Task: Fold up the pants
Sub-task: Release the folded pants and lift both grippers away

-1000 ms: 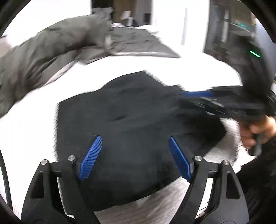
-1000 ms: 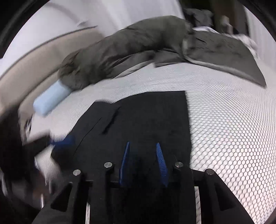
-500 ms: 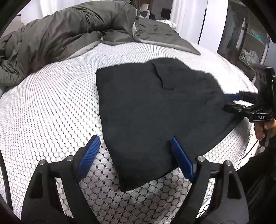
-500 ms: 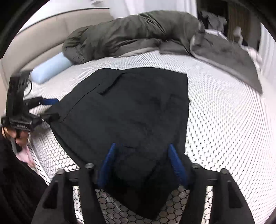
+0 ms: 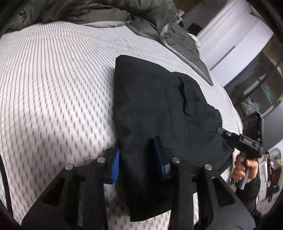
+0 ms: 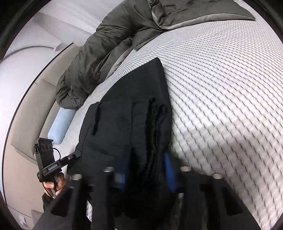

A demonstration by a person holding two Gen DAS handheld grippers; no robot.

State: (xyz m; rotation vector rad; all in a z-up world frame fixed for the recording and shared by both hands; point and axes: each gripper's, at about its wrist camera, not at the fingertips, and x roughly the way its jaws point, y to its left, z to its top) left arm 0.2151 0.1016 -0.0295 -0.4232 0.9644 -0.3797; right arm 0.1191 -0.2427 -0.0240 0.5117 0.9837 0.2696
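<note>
Black pants (image 5: 159,106) lie folded on the white patterned bed; they also show in the right wrist view (image 6: 127,127). My left gripper (image 5: 138,157) is shut on the near edge of the pants, black cloth bunched between its blue pads. It also shows at the left of the right wrist view (image 6: 74,155), at the pants' other corner. My right gripper (image 6: 146,171) is shut on the near end of the pants, cloth between its blue pads. It also shows at the right in the left wrist view (image 5: 224,132), its tips against the pants' edge.
A grey duvet (image 5: 88,12) is heaped at the far side of the bed; it also shows in the right wrist view (image 6: 109,53). A light blue pillow (image 6: 60,125) lies by the beige headboard (image 6: 30,109). A dark shelf unit (image 5: 260,88) stands beyond the bed's right edge.
Both grippers have dropped to the near edge of the pants and closed on the cloth. Both were open above the pants half a second ago.
</note>
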